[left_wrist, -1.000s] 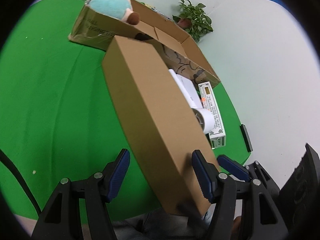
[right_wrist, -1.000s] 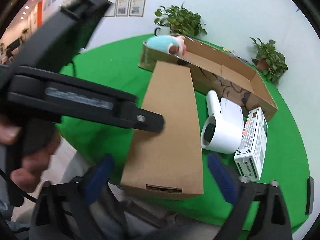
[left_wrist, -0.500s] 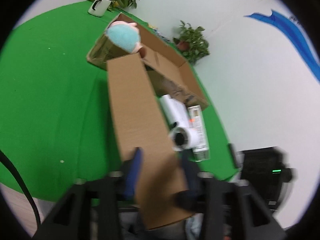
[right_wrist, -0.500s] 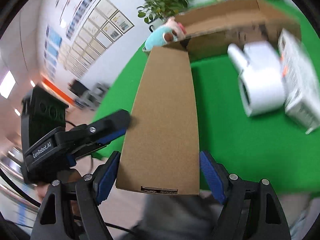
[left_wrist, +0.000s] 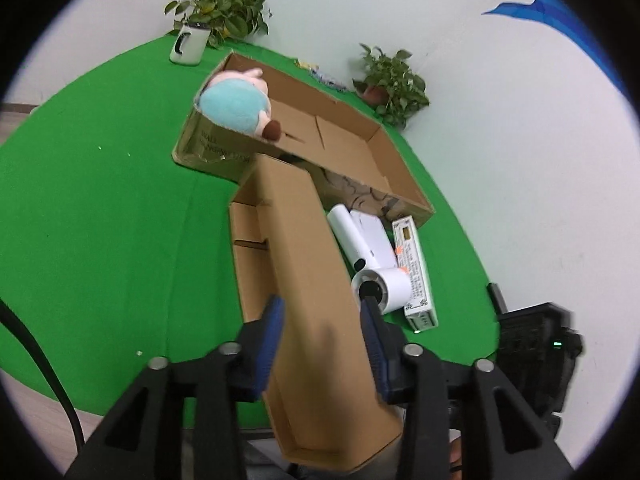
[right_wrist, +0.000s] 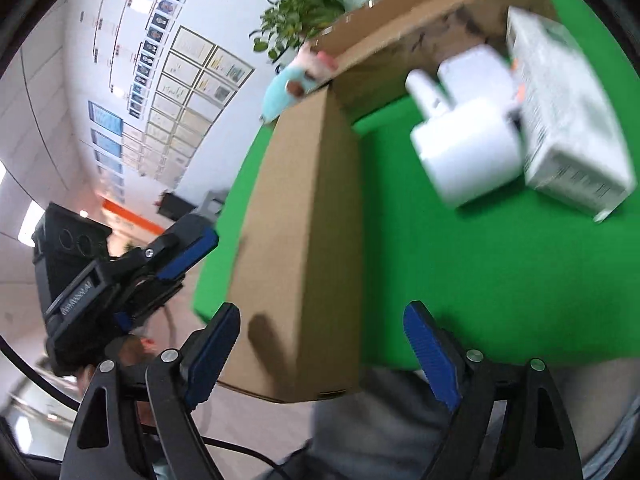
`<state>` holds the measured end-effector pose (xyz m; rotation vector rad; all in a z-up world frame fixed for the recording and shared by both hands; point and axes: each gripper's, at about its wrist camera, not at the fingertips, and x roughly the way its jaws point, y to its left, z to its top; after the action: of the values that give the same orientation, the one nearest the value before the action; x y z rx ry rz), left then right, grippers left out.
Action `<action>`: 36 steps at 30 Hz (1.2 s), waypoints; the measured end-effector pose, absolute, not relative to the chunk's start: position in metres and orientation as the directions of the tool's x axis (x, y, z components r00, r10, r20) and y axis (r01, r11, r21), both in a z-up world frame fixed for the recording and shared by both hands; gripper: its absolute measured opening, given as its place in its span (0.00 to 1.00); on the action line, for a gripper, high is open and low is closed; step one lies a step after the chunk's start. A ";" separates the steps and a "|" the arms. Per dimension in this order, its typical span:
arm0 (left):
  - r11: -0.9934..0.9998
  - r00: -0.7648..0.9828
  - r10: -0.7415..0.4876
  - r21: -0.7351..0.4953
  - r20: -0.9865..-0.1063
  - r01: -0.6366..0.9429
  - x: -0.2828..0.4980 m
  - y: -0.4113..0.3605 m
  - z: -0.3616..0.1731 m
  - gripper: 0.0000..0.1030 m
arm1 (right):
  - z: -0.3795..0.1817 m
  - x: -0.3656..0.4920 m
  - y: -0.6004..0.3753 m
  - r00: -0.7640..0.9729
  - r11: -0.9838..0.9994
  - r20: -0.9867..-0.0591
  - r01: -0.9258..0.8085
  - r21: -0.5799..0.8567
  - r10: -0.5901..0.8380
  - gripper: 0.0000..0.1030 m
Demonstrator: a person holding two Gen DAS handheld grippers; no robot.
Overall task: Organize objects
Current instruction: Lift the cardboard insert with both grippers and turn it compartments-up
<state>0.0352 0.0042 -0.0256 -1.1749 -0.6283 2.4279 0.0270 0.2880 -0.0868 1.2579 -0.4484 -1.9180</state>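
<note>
1. My left gripper [left_wrist: 322,336] holds the long cardboard lid [left_wrist: 308,264]: its blue fingers [left_wrist: 269,332] press on both sides of the lid's near end, and the lid is tilted up so that its open underside shows.
2. The far end of the lid reaches the big open carton [left_wrist: 372,152], which lies on the green worktop [left_wrist: 100,208].
3. My right gripper [right_wrist: 324,354] is wide open and holds nothing. One finger [right_wrist: 210,350] is just beside the lid's near corner; I cannot tell if it touches. The other finger is well apart from it.
4. A plush toy [left_wrist: 236,108], light blue and pink, sits at the far-left corner of the carton.
5. A white hair dryer [left_wrist: 376,256] lies on the worktop beside the lid, and a white printed box [left_wrist: 414,268] lies just beside the dryer.
6. Two potted plants stand at the far edge, one [left_wrist: 218,0] in a white mug and one [left_wrist: 390,84] in a brown pot.
</note>
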 end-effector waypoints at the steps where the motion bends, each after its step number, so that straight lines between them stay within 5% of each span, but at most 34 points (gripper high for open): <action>1: -0.823 -0.565 0.522 -0.551 -0.639 -0.138 0.033 0.006 -0.030 0.37 | -0.082 0.028 0.289 -0.217 -0.635 -0.610 0.433 0.640 -0.762 0.81; 12: -0.752 -0.480 0.653 -0.575 -0.586 -0.321 0.006 0.074 -0.015 0.37 | -0.034 0.056 0.273 -0.345 -0.668 -0.628 0.630 0.396 -0.697 0.86; 20: -0.859 -0.585 0.507 -0.429 -0.633 -0.281 0.017 0.067 -0.006 0.49 | -0.034 0.038 0.298 -0.458 -0.773 -0.657 0.546 0.324 -0.599 0.84; 23: -0.894 -0.582 0.435 -0.409 -0.687 -0.186 0.014 0.050 -0.023 0.50 | -0.044 0.034 0.300 -0.459 -0.796 -0.684 0.520 0.311 -0.567 0.62; 25: -0.889 -0.556 0.442 -0.428 -0.704 -0.164 0.012 0.045 -0.035 0.50 | -0.052 0.029 0.291 -0.447 -0.808 -0.713 0.514 0.289 -0.540 0.37; 28: -0.895 -0.539 0.436 -0.411 -0.721 -0.175 0.010 0.050 -0.042 0.49 | -0.058 0.033 0.273 -0.443 -0.806 -0.730 0.538 0.248 -0.520 0.32; 32: -0.900 -0.556 0.424 -0.402 -0.715 -0.169 0.014 0.036 -0.036 0.49 | -0.052 0.038 0.252 -0.420 -0.753 -0.697 0.602 0.266 -0.582 0.32; 34: -0.914 -0.564 0.396 -0.368 -0.724 -0.170 0.008 0.031 -0.034 0.49 | -0.048 0.040 0.251 -0.466 -0.777 -0.691 0.588 0.224 -0.552 0.48; 36: -0.931 -0.569 0.361 -0.318 -0.739 -0.178 -0.001 0.032 -0.035 0.49 | -0.050 0.032 0.252 -0.478 -0.799 -0.699 0.556 0.228 -0.532 0.52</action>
<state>-0.0010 0.0322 -0.0347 -1.2567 -0.3002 2.5221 0.0323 0.2522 -0.0501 1.0566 0.0404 -2.2626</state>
